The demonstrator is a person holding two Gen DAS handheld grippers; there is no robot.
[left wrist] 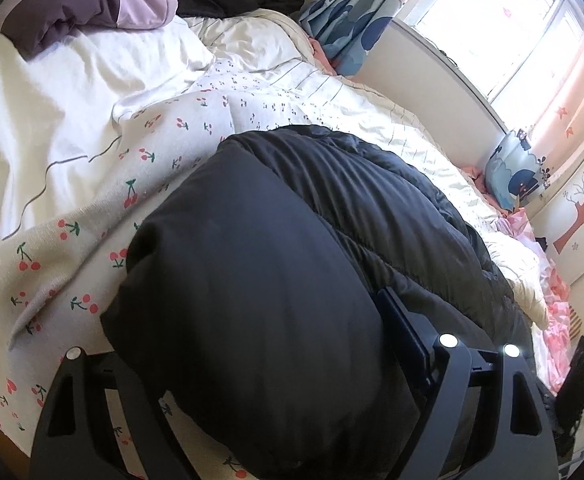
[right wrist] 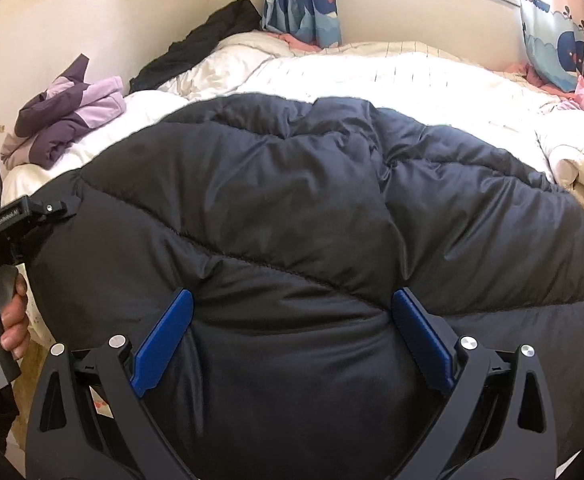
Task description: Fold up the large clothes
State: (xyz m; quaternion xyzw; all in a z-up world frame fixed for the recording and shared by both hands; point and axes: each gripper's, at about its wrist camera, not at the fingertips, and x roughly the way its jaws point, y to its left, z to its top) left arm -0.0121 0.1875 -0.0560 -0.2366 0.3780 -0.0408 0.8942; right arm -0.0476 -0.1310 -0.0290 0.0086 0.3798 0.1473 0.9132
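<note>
A puffy black quilted jacket (left wrist: 292, 240) (right wrist: 292, 200) lies folded and bulky on the bed. My left gripper (left wrist: 260, 312) has its jaws set wide around the jacket's thick near edge. The fabric bulges over its left finger and hides it, while the right finger (left wrist: 401, 332) presses into the padding. My right gripper (right wrist: 290, 296) also stands wide, and both blue pads (right wrist: 164, 340) dig into a fat roll of the jacket. In the right wrist view a hand (right wrist: 10, 320) holds the left tool's body (right wrist: 12, 218) at the jacket's left edge.
A cherry-print sheet (left wrist: 52, 248) and a white duvet (left wrist: 52, 92) cover the bed. A purple jacket (right wrist: 68, 120) is bunched at the far left by the wall, with a black garment (right wrist: 204, 44) behind it. Blue curtains (right wrist: 303, 4) hang under the window.
</note>
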